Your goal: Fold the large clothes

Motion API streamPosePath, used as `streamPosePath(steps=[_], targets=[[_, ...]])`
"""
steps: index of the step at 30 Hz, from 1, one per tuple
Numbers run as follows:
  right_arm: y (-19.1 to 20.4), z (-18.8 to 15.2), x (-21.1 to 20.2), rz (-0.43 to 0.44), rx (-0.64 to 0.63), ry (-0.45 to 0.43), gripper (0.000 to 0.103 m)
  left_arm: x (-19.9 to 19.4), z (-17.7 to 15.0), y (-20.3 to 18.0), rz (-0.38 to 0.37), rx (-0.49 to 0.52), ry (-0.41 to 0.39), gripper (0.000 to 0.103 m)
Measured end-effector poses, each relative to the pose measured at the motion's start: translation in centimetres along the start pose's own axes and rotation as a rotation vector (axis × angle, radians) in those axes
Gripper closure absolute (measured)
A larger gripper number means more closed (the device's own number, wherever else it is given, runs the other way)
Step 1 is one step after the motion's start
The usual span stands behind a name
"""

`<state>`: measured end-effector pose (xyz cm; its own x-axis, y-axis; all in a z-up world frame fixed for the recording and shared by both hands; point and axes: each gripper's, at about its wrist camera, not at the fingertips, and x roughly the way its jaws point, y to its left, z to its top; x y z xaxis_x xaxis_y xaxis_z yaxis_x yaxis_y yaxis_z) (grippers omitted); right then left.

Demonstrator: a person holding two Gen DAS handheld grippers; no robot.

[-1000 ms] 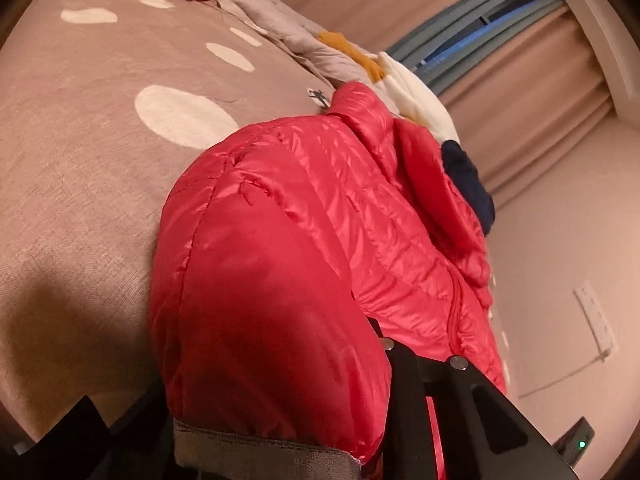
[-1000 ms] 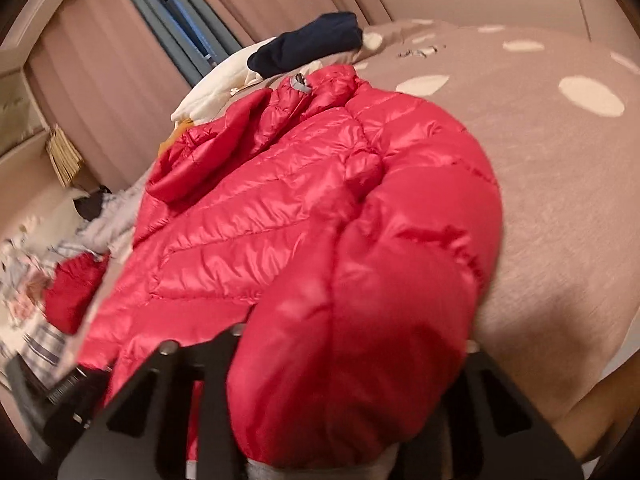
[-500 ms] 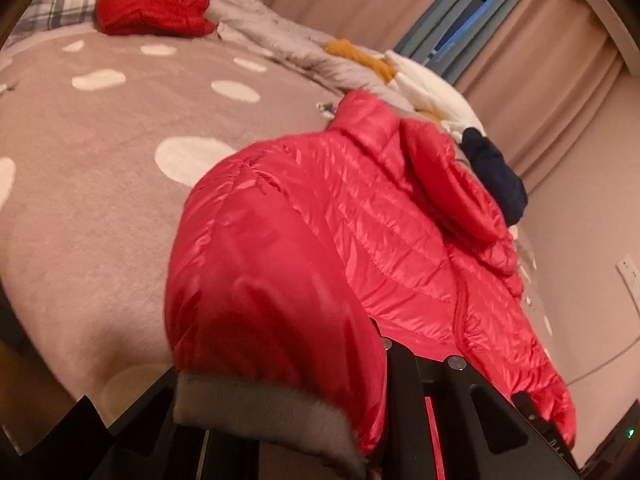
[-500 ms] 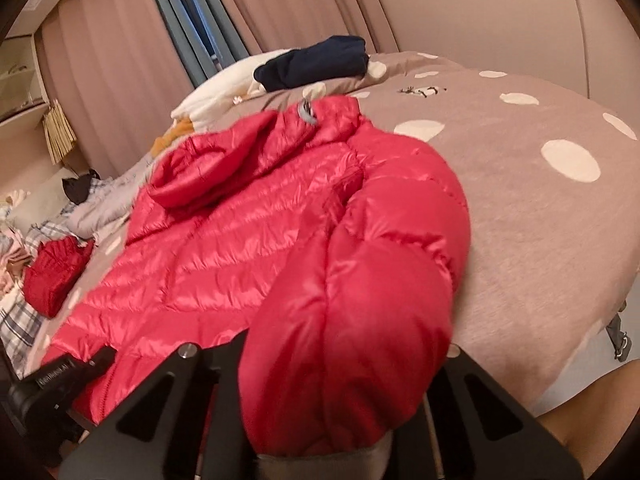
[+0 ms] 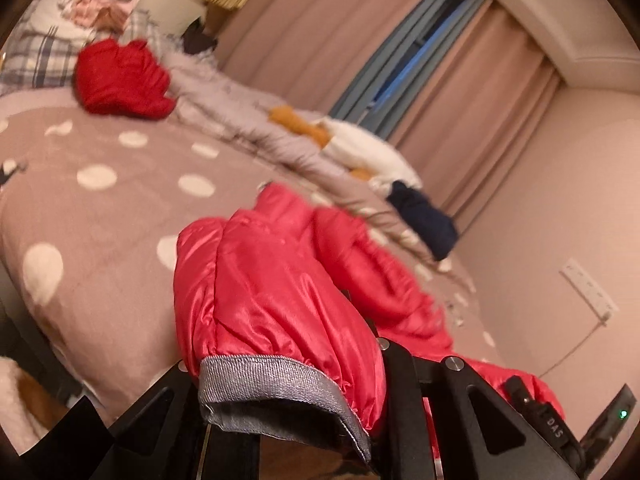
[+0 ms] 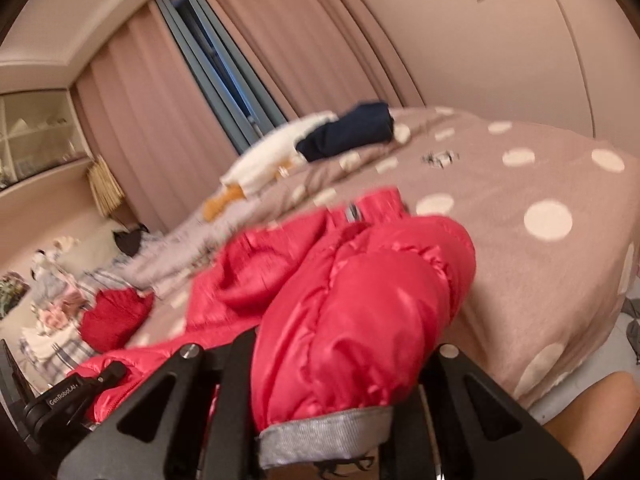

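A red puffer jacket (image 5: 280, 280) (image 6: 360, 280) lies on a spotted bed, collar towards the far side. My left gripper (image 5: 280, 360) is shut on one sleeve just above its grey cuff (image 5: 272, 380), and the sleeve hangs up off the bed. My right gripper (image 6: 340, 352) is shut on the other sleeve, whose grey cuff (image 6: 328, 432) sticks out towards the camera. Both sleeves bulge over the fingers and hide the pads. The jacket's body (image 5: 380, 280) sags between the two raised sleeves.
The bed cover (image 5: 100, 220) is taupe with white dots. At its far side lie a second red garment (image 5: 120, 80), a grey quilt (image 5: 224, 100), a white garment (image 5: 360, 152) and a navy one (image 5: 424, 220). Curtains (image 6: 140, 100) hang behind. A person's leg (image 6: 592, 420) is at the bed's near edge.
Both grippers have risen with the sleeves in them. The jacket's sleeves and shoulders have come up off the bed, and more of the room shows behind.
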<state>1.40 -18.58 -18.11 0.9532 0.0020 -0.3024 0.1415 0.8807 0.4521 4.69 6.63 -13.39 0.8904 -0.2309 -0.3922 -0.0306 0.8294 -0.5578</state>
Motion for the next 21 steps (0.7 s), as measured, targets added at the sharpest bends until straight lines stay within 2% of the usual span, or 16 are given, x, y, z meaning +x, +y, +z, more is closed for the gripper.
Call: streamPosePath(steps=[3,7,12,21], targets=[[0.8,1.0,-2.1,0.029,-0.015,-0.048,0.090,-2.2,0.7,-0.8,-0.044,0.014,-0.048,0.086],[1.3,1.8,-3.7,0.047,-0.034,-0.090,0.090,-3.6,1.1,-1.9,-0.056,0.056,-0.075,0.086],[0.9,2.2,-4.4,0.059,-0.013,-0.081,0.089,-3.5,1.2,-2.1,-0.075,0.061,-0.069,0.086],[0.4,1.9,-3.7,0.035,-0.017,-0.039,0.088,-2.6,1.1,-1.9,-0.029,0.075,-0.048,0.086]])
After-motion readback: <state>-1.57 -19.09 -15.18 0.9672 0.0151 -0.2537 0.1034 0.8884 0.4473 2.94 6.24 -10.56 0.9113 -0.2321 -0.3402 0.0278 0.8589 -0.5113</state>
